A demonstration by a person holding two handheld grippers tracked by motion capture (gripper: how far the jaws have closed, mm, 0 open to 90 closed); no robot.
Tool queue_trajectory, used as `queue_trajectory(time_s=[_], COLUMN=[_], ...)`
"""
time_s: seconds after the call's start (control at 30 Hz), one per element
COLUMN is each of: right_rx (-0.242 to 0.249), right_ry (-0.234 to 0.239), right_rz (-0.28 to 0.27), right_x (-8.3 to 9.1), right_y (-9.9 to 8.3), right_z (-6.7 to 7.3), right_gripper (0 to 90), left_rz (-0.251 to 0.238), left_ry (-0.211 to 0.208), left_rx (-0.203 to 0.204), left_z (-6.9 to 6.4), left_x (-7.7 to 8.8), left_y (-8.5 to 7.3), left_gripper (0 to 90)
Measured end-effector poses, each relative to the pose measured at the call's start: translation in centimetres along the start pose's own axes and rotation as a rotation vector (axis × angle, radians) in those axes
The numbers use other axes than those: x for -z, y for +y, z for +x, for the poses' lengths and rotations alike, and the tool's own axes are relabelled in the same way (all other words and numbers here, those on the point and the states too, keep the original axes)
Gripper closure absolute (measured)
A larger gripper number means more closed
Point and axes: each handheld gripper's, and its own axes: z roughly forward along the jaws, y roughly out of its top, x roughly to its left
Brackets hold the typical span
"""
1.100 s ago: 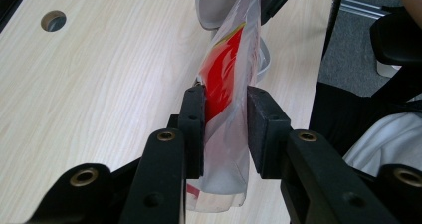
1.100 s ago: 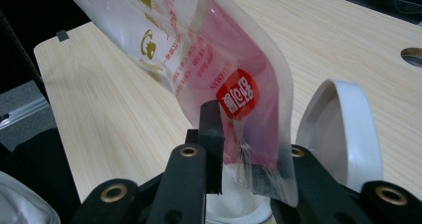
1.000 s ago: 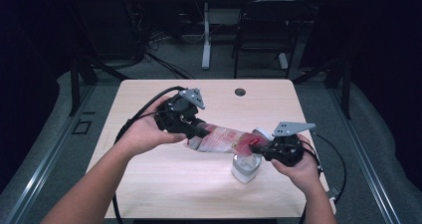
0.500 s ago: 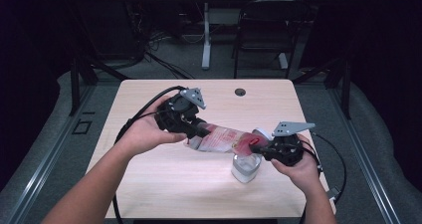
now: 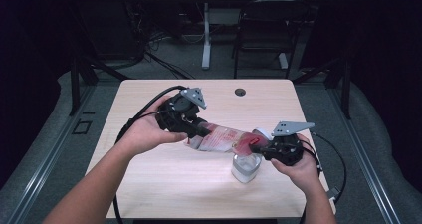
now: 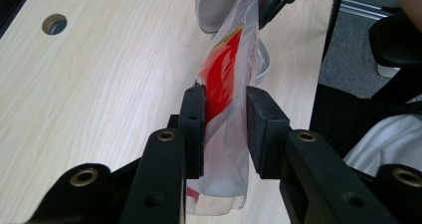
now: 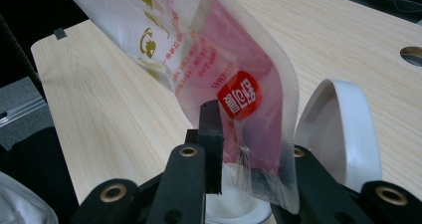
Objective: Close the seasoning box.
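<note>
1. high view: a clear and red plastic pouch [image 5: 221, 138] is stretched between two hand-held tools above a pale wooden tabletop [image 5: 149, 179]. its lower end hangs over a small white open container [image 5: 246, 167]. pouring looks under way or about to start; nothing visibly falls.
2. left gripper view: the left tool [image 6: 225, 129] grasps the pouch's sealed bottom end, pads pressed on the film. the hand holds it raised, pointing toward the container.
3. right gripper view: the right tool [image 7: 251, 149] clamps the pouch near its mouth, just above the container, whose hinged lid [image 7: 338, 122] stands open.
</note>
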Motion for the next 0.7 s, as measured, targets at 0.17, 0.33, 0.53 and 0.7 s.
queue_trajectory(time_s=[0.17,0.33,0.53,0.7], right_rx=[0.0,0.001,0.002,0.002], right_ry=[-0.003,-0.004,-0.002,-0.002], right_rz=[-0.001,0.001,0.0,0.002], right_x=[-0.03,-0.03,-0.13,-0.16], right_y=[0.02,0.03,0.01,0.01], right_z=[0.04,0.04,0.05,0.06], right_gripper=[80.3,80.4,80.3,80.3], left_rz=[0.001,0.003,0.0,0.002], left_ry=[0.001,-0.001,0.0,0.0], left_rx=[0.0,-0.003,-0.002,-0.004], left_z=[-0.05,-0.09,-0.12,-0.13], left_x=[0.0,0.01,0.02,0.04], left_y=[0.04,0.11,0.17,0.19], left_gripper=[71.5,71.5,71.6,71.6])
